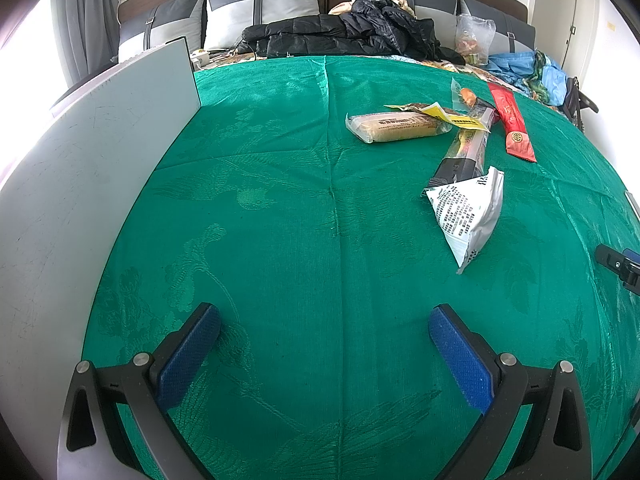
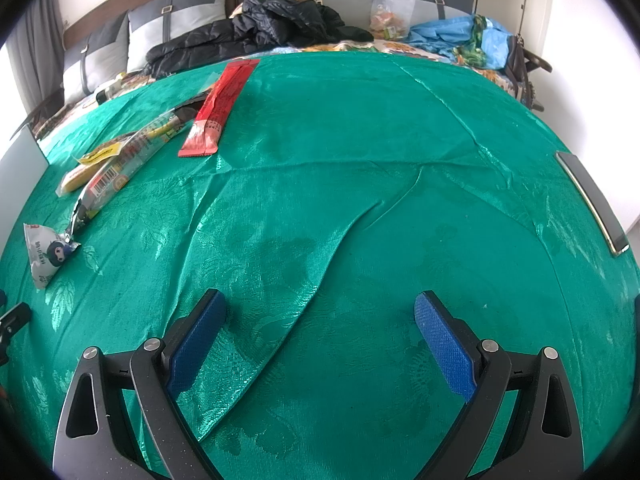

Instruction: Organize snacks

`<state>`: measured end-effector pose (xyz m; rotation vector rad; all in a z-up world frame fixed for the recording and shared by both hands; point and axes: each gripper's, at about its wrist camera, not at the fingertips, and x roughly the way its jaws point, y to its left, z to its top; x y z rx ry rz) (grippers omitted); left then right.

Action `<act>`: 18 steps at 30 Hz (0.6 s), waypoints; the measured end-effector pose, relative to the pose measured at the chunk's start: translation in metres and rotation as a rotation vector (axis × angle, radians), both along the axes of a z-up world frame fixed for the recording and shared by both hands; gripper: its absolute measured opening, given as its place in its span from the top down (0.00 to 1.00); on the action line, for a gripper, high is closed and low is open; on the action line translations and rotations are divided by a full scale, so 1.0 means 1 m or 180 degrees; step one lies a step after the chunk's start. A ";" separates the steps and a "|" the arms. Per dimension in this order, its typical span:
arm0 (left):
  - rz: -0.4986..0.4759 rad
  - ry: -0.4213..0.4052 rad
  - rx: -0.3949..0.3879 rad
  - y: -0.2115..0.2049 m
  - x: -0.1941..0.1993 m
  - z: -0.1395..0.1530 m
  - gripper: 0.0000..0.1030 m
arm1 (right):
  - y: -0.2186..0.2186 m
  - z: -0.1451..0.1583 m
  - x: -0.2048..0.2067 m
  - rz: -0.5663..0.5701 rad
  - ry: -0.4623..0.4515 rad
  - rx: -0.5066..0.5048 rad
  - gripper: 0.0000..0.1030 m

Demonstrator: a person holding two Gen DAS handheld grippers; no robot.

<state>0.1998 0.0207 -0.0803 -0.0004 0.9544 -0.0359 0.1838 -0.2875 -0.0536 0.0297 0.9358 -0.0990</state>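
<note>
Several snack packs lie on a green cloth (image 1: 280, 208). In the left wrist view they sit at the upper right: a bread roll in clear wrap (image 1: 394, 127), a yellow-labelled pack (image 1: 448, 115), a long dark stick pack (image 1: 464, 152), a red stick pack (image 1: 514, 122) and a white triangular pack (image 1: 470, 216). My left gripper (image 1: 324, 318) is open, well short of them. In the right wrist view the red pack (image 2: 218, 110), the long pack (image 2: 120, 168) and the white pack (image 2: 46, 254) lie at the left. My right gripper (image 2: 320, 308) is open over bare, wrinkled cloth (image 2: 360, 160).
A white box wall (image 1: 88, 168) stands along the cloth's left side. A flat dark-and-silver object (image 2: 592, 200) lies at the right edge. Behind the cloth are pillows (image 1: 264, 12), a black jacket (image 1: 348, 34), a clear bag (image 1: 474, 38) and blue cloth (image 2: 456, 34).
</note>
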 end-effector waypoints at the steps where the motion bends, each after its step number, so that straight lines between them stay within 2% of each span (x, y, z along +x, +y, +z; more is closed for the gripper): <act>1: 0.0000 0.0000 0.0000 0.000 0.000 0.000 0.00 | 0.001 0.000 -0.001 0.0000 0.0000 0.0000 0.05; 18: 0.0000 0.0000 -0.0001 0.000 0.000 0.000 0.00 | 0.002 0.000 -0.001 -0.0001 0.0000 -0.0001 0.05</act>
